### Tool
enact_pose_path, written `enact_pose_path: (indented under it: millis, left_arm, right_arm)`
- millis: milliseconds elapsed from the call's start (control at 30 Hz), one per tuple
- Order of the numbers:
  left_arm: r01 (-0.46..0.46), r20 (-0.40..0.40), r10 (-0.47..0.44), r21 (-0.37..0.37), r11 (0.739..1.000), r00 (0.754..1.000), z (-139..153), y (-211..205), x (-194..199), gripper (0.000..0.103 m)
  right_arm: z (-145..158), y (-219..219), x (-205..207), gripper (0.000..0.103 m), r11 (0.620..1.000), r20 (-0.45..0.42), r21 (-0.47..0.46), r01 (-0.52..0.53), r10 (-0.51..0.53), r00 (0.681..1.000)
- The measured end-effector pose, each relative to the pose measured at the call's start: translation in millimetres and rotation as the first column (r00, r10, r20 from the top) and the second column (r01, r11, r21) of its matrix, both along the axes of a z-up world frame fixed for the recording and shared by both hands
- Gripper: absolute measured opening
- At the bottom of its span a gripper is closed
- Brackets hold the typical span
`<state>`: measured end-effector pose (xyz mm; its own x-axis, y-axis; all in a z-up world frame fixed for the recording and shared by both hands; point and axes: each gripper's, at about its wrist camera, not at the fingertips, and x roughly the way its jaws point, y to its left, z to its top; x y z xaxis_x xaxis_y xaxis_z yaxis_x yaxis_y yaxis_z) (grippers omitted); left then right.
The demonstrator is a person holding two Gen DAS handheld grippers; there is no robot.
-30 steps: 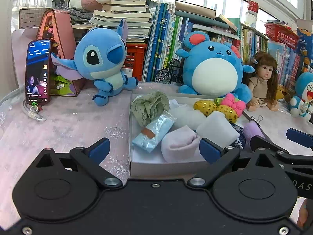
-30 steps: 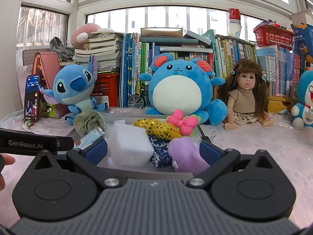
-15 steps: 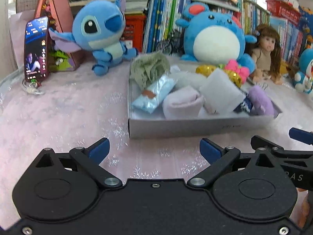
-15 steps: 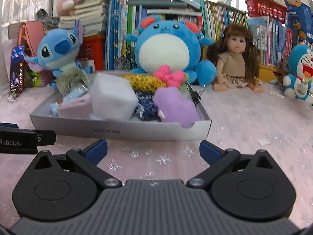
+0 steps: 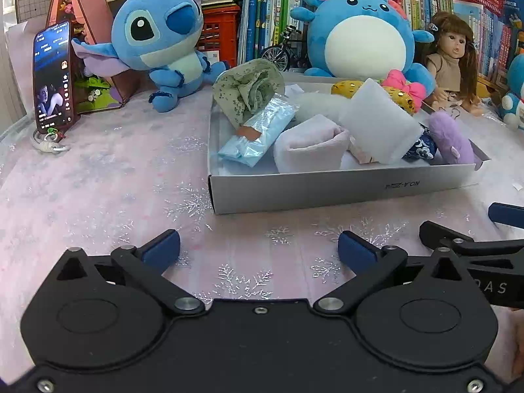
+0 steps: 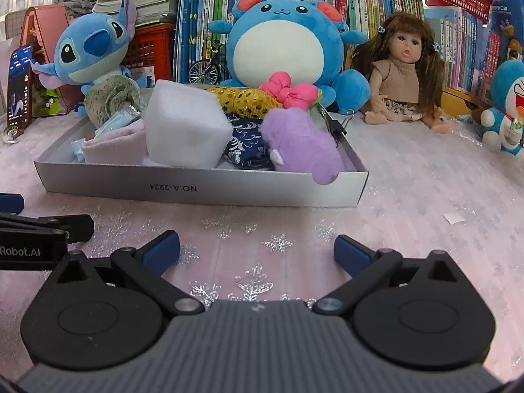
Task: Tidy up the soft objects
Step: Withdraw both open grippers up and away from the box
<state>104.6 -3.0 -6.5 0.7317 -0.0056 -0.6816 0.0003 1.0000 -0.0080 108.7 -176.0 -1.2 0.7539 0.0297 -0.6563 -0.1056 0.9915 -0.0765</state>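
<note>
1. Nearest the cameras, the left gripper [image 5: 258,245] and the right gripper [image 6: 257,249] are held low over the pink cloth [image 5: 98,177], side by side; both sets of jaws are spread wide and nothing is held in either.

2. At 12 o'clock from both tools, a shallow grey box [image 6: 203,190] is seen on the cloth, packed with soft things. No loose soft thing is seen on the cloth near it.

3. Inside the box, as seen by the left wrist camera: a blue packet [image 5: 258,131] and a rolled pale towel [image 5: 311,144] at the near left, a white foam block [image 5: 380,124] in the middle, a dark blue patterned pouch [image 5: 422,147] and a purple plush [image 5: 452,137] at 2 o'clock, its end hanging over the near wall in the right wrist view.

4. Farther in, a green cloth bundle [image 5: 249,88] is seen at 11 o'clock, a gold sequin piece [image 6: 242,101] with a pink bow [image 6: 288,91] at the far wall.

5. The scene is judged to fit either a box just filled or one waiting to be sorted out; which cannot be told, so no next move is settled.

6. Beyond, a blue plush [image 5: 157,39], a round blue plush [image 6: 288,36] and a doll [image 6: 402,72] are lined against the books [image 6: 203,9].
</note>
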Motion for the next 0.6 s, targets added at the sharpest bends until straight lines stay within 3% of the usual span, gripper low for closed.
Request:
enact_pose_path:
  millis: [600]
  left_arm:
    - [-0.007,0.028,0.007,0.007,1.0,1.0,-2.4,-0.6,-3.0,0.103]
  right_arm:
    - [-0.8,-0.5,0.9,0.103,1.0,-0.005,0.012,0.005,-0.005,1.0]
